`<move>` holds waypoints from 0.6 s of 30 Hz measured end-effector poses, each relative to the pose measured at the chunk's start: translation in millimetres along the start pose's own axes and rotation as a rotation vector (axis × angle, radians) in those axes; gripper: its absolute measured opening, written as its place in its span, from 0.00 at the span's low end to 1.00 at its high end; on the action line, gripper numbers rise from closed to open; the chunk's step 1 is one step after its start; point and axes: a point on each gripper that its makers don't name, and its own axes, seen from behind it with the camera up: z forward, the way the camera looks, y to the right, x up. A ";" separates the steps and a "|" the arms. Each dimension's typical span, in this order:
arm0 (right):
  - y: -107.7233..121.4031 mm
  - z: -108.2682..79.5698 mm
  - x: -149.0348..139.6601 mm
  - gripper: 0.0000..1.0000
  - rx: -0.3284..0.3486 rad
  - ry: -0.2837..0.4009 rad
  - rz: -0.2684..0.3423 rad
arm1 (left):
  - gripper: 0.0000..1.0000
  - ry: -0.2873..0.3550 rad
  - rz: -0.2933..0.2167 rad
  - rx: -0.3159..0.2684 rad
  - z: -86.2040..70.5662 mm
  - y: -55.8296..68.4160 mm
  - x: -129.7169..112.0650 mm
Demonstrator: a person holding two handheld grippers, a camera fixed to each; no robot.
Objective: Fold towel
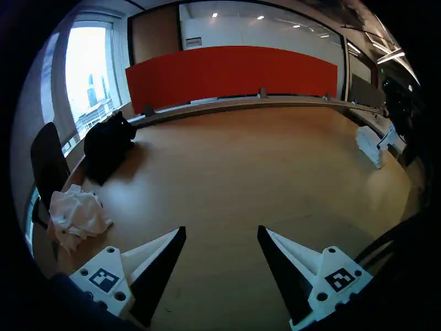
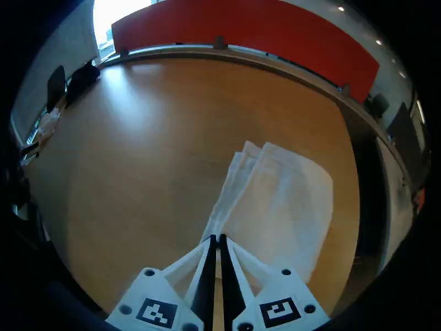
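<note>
Wooden table (image 2: 138, 138) carries the towel (image 2: 281, 204) by one edge, long axis running ahead from the right gripper (image 2: 216, 238), which pinches its near corner; left gripper (image 1: 220, 228) gapes wide, farther off.

Table (image 1: 231, 160): long, pale wood.
Partition (image 1: 231, 71): red panel along its far edge.
Window (image 1: 91, 77): left, bright daylight, towers outside.
Chair (image 1: 47, 160): dark, at table's left end.
Ceiling spots (image 1: 260, 17): small, lit.
</note>
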 end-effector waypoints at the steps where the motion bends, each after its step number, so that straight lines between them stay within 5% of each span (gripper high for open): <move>1: 0.1 -0.4 0.5 0.05 0.000 0.001 0.000 | 0.96 0.001 0.000 0.000 0.0 0.0 0.2; 18: -10.0 -8.8 -4.6 0.05 0.035 -0.020 -0.023 | 0.96 0.000 0.000 -0.002 0.6 -0.6 -0.7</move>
